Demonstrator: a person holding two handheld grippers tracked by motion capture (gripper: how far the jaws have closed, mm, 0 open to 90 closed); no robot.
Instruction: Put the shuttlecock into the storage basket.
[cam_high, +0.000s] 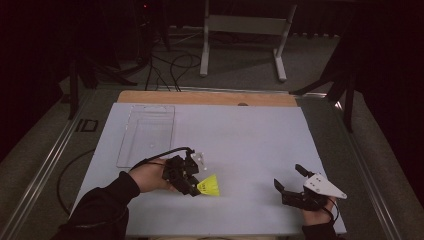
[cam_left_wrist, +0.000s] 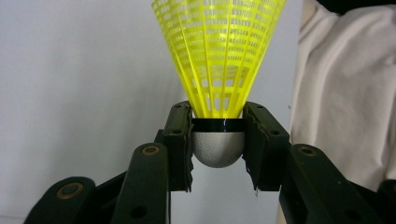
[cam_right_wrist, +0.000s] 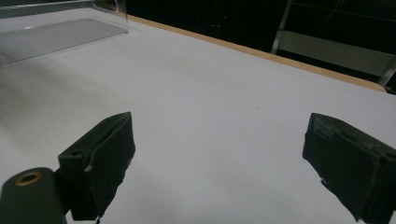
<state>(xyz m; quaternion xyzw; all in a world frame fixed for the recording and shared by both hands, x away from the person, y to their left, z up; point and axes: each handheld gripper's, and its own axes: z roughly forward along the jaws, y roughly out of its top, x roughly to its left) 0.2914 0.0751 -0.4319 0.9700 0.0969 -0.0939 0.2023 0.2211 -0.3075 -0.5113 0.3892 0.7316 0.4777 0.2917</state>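
A white-topped table (cam_high: 240, 135) with a wooden far edge filled the high view, set in a dark room where a grey metal stand (cam_high: 245, 30) and loose cables (cam_high: 170, 67) sat on the floor beyond it. On the table's far left lay a clear plastic tray (cam_high: 147, 134), flat and apparently empty, though its transparency made that hard to judge. A person's dark-sleeved forearms came in from the near edge. The left gripper (cam_high: 196, 184), near the table's front and left of centre, pinched a yellow shuttlecock (cam_high: 209, 186); in the left gripper view, the pads (cam_left_wrist: 180, 140) pressed on either side of its rounded grey-white cork base (cam_left_wrist: 218, 149), just under a black band, with the yellow mesh skirt (cam_left_wrist: 219, 51) flaring away from the camera. Well apart at the front right, the right gripper (cam_high: 289, 179) was low over the table with its jaws spread wide and nothing between them, the tray at the far end of the right gripper view.
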